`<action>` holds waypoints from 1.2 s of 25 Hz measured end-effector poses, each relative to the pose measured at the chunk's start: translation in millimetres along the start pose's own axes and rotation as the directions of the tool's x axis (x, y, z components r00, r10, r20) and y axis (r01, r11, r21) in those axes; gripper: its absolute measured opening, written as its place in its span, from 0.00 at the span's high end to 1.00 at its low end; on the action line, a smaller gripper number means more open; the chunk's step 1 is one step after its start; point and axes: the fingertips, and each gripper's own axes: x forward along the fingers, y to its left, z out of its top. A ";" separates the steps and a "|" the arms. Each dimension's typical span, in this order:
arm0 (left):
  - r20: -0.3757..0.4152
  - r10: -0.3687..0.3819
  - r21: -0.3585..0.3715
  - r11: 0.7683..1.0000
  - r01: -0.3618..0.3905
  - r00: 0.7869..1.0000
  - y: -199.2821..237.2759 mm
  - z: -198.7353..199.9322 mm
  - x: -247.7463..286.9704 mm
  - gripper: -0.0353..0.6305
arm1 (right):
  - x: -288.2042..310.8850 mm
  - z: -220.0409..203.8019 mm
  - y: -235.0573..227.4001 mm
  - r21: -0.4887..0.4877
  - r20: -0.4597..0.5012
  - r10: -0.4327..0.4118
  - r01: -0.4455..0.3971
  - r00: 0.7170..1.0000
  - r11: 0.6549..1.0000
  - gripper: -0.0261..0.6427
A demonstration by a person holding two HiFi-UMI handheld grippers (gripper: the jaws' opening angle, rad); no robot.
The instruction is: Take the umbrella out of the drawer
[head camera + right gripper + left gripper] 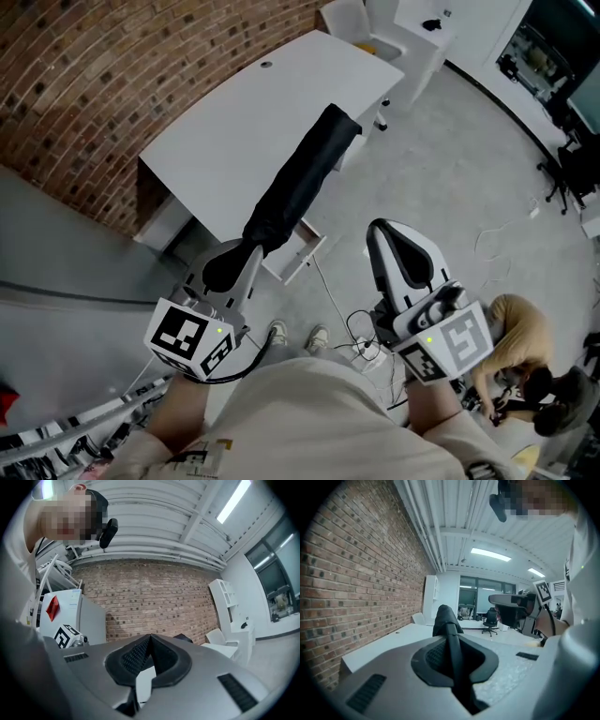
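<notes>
Though the long black folded fabric umbrella point(298, 183) looks light, I would expect it to handle awkwardly. It likely has a stiff shaft inside, wrapped in loose, slick cloth that could slide or bunch under the pads. The left gripper point(232, 262) has its jaws clamped on one narrow end of it; in the left gripper view the dark shaft point(446, 620) sits pinched between them and runs straight out ahead. Held at the very end like that, the whole length acts as a lever, so a grip nearer the middle — or a supporting hold from the other side — would seem steadier to me. The right gripper point(386, 236) is beside it and apart from it, its jaws closed together on nothing point(150, 641). The umbrella is clear of the open white drawer point(298, 251) and is carried in the air above the white rectangular desk point(225, 131) by the red brick wall point(112, 66). Seen from the head, its long axis runs diagonally, from the left gripper at lower left up and away to the right. The bulkier free end reaches over the desk's far edge — whether that end is the handle or the tip I cannot tell.
</notes>
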 end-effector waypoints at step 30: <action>0.007 -0.026 0.051 0.998 0.025 1.000 -11.6 -11.1 -37.3 0.92 | -12.3 -38.0 27.5 0.006 -0.103 0.037 -0.036 0.994 0.999 0.95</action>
